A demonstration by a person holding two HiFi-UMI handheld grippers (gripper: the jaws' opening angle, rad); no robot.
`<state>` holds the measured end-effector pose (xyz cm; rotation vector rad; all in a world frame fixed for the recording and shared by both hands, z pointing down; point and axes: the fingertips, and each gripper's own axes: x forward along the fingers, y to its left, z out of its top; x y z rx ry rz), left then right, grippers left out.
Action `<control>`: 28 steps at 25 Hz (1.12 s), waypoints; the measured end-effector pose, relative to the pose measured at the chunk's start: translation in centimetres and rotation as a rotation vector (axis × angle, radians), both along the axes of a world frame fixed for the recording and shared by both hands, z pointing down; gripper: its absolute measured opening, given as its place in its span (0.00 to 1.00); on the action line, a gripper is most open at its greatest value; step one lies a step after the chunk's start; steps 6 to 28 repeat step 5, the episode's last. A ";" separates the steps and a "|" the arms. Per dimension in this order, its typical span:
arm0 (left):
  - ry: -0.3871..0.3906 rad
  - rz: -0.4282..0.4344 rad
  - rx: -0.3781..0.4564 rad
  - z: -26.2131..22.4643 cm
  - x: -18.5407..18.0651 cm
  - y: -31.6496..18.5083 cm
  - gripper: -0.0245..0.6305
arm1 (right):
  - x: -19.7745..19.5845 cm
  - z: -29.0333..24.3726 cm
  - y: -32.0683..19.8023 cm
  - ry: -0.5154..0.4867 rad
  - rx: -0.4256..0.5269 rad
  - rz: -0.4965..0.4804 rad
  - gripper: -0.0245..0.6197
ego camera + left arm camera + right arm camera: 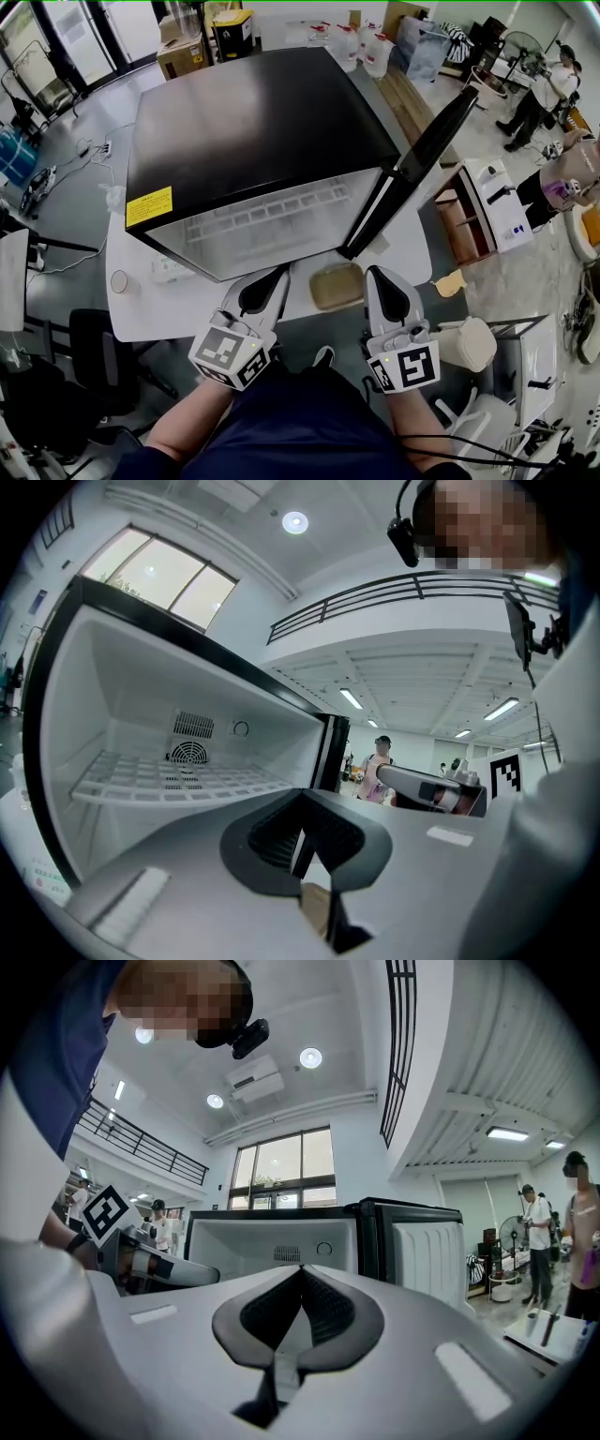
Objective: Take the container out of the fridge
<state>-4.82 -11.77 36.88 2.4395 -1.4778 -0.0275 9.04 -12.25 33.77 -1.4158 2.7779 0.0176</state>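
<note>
A black mini fridge (253, 141) stands on a white table (141, 314) with its door (422, 159) swung open to the right. Its white inside (178, 761) holds only a bare wire shelf (169, 778). A flat tan container (337, 285) lies on the table in front of the fridge, between my two grippers. My left gripper (281, 270) is shut and holds nothing, just left of the container. My right gripper (373, 272) is shut and empty too, just right of it. Both point level at the fridge opening (272, 1241).
The table's front edge runs just under the grippers. A small round disc (119, 280) and a white strip (172, 270) lie at the table's left. A white cabinet (492, 202) stands to the right, chairs (84, 361) to the left, and people (548, 89) at the far right.
</note>
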 end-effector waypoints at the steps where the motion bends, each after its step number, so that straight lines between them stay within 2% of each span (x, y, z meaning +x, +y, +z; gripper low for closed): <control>1: -0.001 -0.002 -0.001 0.1 0.1 -0.1 0.04 | 0.1 0.0 -0.1 0.000 0.001 -0.002 0.05; 28: -0.005 -0.008 -0.006 0.4 0.7 -0.3 0.04 | 0.5 0.2 -0.4 0.003 0.001 -0.013 0.05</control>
